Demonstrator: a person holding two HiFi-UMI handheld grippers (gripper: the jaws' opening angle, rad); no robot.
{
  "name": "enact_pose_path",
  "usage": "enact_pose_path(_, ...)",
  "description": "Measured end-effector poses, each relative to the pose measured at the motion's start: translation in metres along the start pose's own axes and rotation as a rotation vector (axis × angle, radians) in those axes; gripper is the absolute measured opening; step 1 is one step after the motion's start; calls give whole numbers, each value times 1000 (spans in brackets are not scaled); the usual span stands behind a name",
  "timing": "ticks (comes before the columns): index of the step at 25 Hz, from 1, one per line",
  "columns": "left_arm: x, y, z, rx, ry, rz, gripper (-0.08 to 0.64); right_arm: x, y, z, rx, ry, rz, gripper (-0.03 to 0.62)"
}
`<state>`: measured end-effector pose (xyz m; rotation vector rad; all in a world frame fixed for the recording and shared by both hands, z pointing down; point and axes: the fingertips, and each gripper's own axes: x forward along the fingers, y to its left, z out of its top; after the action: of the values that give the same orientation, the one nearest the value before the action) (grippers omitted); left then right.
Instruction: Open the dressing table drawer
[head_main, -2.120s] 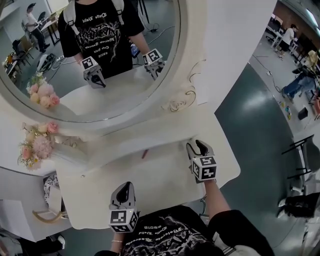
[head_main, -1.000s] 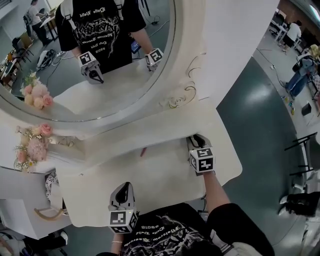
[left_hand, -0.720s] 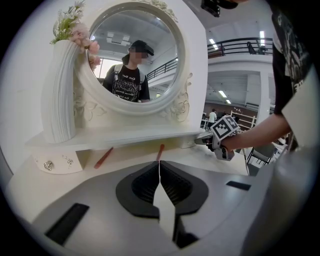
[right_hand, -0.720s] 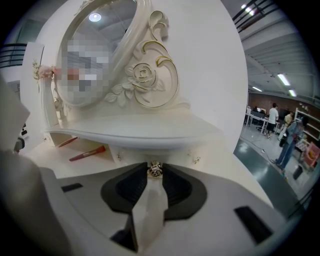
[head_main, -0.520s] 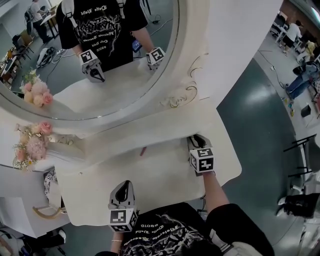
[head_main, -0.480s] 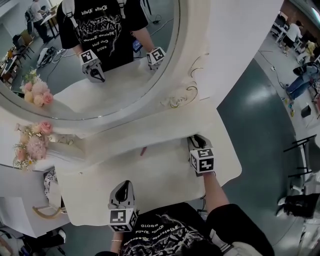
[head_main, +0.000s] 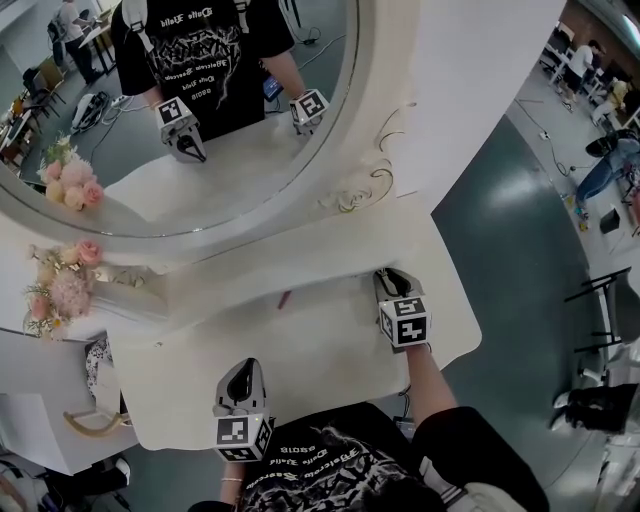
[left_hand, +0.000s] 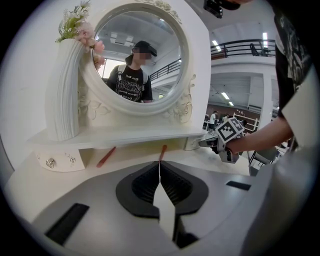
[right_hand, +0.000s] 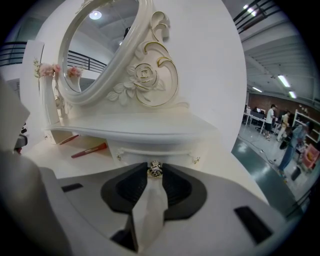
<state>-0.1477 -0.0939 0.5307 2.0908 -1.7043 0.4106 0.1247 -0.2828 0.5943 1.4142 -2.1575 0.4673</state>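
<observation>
The white dressing table (head_main: 300, 370) has a small drawer (right_hand: 155, 148) under the right end of its shelf. My right gripper (right_hand: 154, 171) is at that drawer front, with its jaws shut on the little metal drawer knob (right_hand: 154, 169). In the head view the right gripper (head_main: 392, 281) reaches under the shelf edge, which hides the drawer. My left gripper (head_main: 245, 376) hovers over the tabletop near the front edge. Its jaws are shut with nothing between them (left_hand: 160, 167). A matching drawer (left_hand: 55, 161) sits at the left end.
A round mirror (head_main: 200, 110) rises behind the shelf. A white vase of pink flowers (head_main: 65, 290) stands at the left. Red sticks (right_hand: 89, 150) lie on the tabletop under the shelf. The table's right edge (head_main: 470, 330) drops to a green floor.
Since the oldest frame my right gripper has moved forward to the drawer under the shelf. Over the last second neither gripper has shifted.
</observation>
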Motion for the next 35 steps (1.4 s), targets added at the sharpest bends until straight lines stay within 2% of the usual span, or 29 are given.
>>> enact_pose_path(35, -6, -1, -4, -5, -17, -1, 18, -11, 2, -13, -8, 22, -16, 100)
